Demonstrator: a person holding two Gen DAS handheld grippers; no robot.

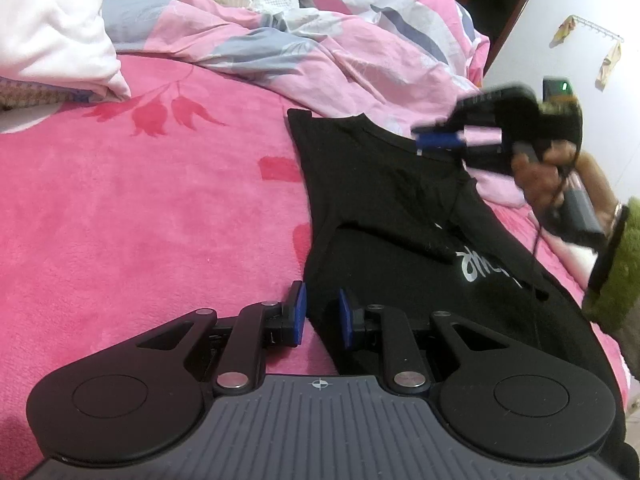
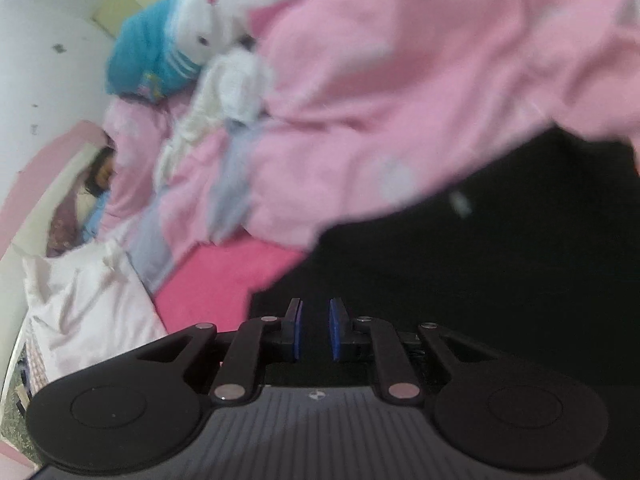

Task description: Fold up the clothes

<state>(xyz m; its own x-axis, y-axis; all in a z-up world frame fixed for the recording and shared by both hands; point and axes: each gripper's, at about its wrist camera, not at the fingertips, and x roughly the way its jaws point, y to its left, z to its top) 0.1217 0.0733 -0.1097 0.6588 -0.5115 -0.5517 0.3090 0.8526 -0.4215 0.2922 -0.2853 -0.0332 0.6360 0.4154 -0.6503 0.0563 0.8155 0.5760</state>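
A black T-shirt [image 1: 400,208] with white lettering [image 1: 476,264] lies spread on the pink bed [image 1: 160,220]. My left gripper [image 1: 322,316] sits low at the shirt's near left edge. Its blue pads stand a little apart, and the hem lies in the gap without being pinched. A hand [image 1: 536,172] holds my right gripper [image 1: 424,140], blurred by motion, above the shirt's collar end at the far right. In the right wrist view the right gripper [image 2: 316,330] shows a narrow empty gap over the black shirt [image 2: 480,280].
A rumpled pink quilt [image 1: 320,48] with grey-blue patches is heaped along the bed's far side, right behind the shirt. White fabric [image 1: 52,32] lies at the far left. A white and blue plush toy [image 2: 208,32] rests beyond the quilt. A green fuzzy sleeve [image 1: 616,272] reaches in at the right.
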